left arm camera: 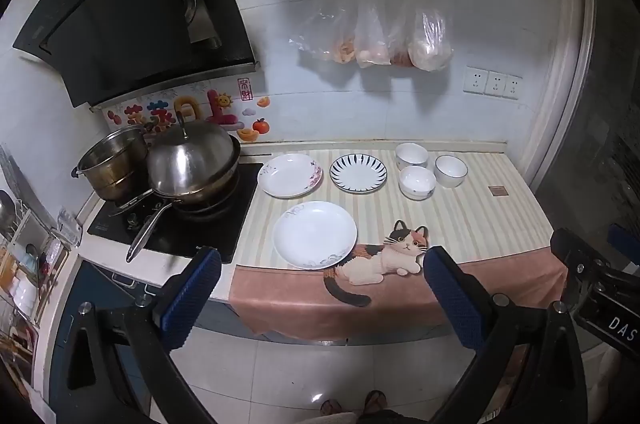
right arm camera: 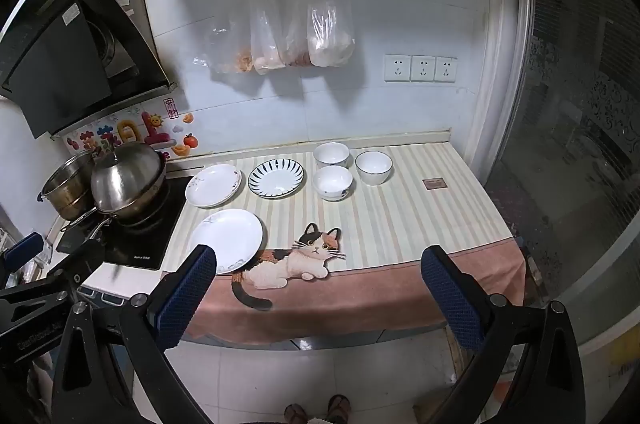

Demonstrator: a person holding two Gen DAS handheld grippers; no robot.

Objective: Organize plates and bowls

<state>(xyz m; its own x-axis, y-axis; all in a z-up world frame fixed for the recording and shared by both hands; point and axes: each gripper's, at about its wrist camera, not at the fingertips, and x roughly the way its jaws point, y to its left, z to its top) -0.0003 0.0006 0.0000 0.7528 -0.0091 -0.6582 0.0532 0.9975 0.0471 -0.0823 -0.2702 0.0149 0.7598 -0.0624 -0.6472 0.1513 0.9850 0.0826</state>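
A kitchen tabletop [left arm camera: 480, 220] covered with a striped cloth [left arm camera: 460, 224] bearing a calico cat picture [left arm camera: 388, 260] holds three plates and three bowls.

Both grippers hang back from the tabletop's front edge, above the tiled floor, holding nothing. The left gripper [left arm camera: 322, 280] has its jaws spread wide, blue pads facing each other. The right gripper [right arm camera: 318, 282] likewise has its jaws spread wide.

In the left wrist view, a plain white plate [left arm camera: 315, 234] lies nearest, just beyond and between the jaws, touching the cat picture's back. Farther back sit a floral-rimmed plate [left arm camera: 289, 175] and, just beside it on the right, a blue-striped plate [left arm camera: 358, 172]. To the right of these, three white bowls cluster: a back bowl [left arm camera: 411, 155], a front bowl [left arm camera: 417, 182] and a right bowl [left arm camera: 451, 170], all upright and well beyond the jaws.

In the right wrist view, the plain white plate sits just beyond the left finger [right arm camera: 188, 298]; the bowls lie farther back, between the jaws' lines.

Left of the plates, a lidded wok [left arm camera: 192, 168] and a steel pot [left arm camera: 114, 160] stand on a black cooktop [left arm camera: 180, 224] under a range hood [left arm camera: 132, 12]. Plastic bags [left arm camera: 384, 32] hang on the wall above.
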